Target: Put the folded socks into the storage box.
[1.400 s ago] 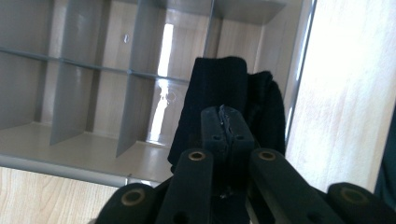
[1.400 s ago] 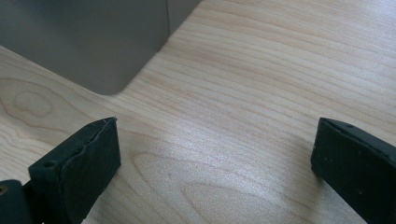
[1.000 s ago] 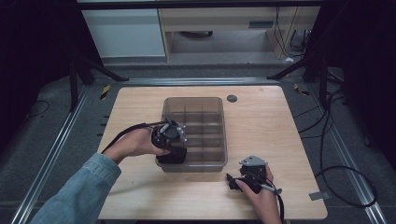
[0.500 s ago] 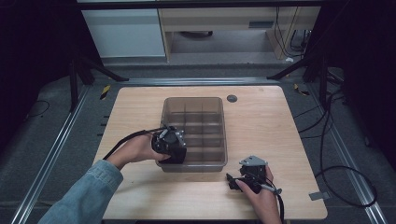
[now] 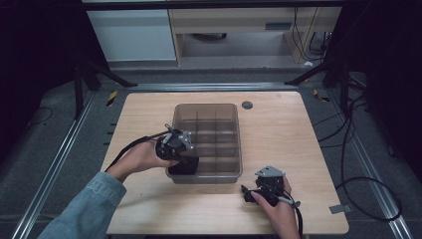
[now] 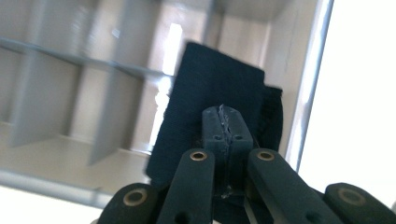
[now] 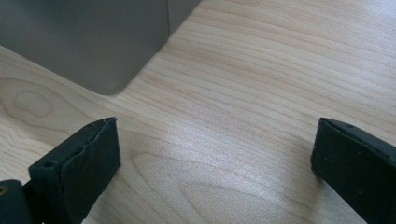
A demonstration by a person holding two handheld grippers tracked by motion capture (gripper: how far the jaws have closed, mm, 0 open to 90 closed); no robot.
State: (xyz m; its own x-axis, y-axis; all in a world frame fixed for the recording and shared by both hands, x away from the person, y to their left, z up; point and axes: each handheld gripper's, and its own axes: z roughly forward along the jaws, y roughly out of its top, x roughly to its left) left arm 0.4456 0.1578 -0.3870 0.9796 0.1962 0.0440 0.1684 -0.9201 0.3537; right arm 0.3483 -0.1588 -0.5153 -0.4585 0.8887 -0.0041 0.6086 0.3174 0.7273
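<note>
Near the tabletop's [image 5: 298, 134] front edge, the right tool [image 5: 249, 193] rests spread and empty; beyond it, the left tool [image 5: 185, 158] pinches a dark cloth [image 6: 210, 112] in the divided bin's [image 5: 234, 172] front-left compartment (best lowered clear of the dividers before letting go).

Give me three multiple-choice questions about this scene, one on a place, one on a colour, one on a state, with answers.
1. Where is the cloth held by the left gripper?
A. On the floor
B. At the divided bin's near-left corner
C. Beside the right gripper

2. What colour is the cloth?
A. Black
B. White
C. Yellow

3. How are the right gripper's jaws?
A. Shut on a cloth
B. Shut on nothing
C. Wide open

Answers: B, the cloth hangs inside that corner; A, it looks black; C, bare table shows between them.
</note>
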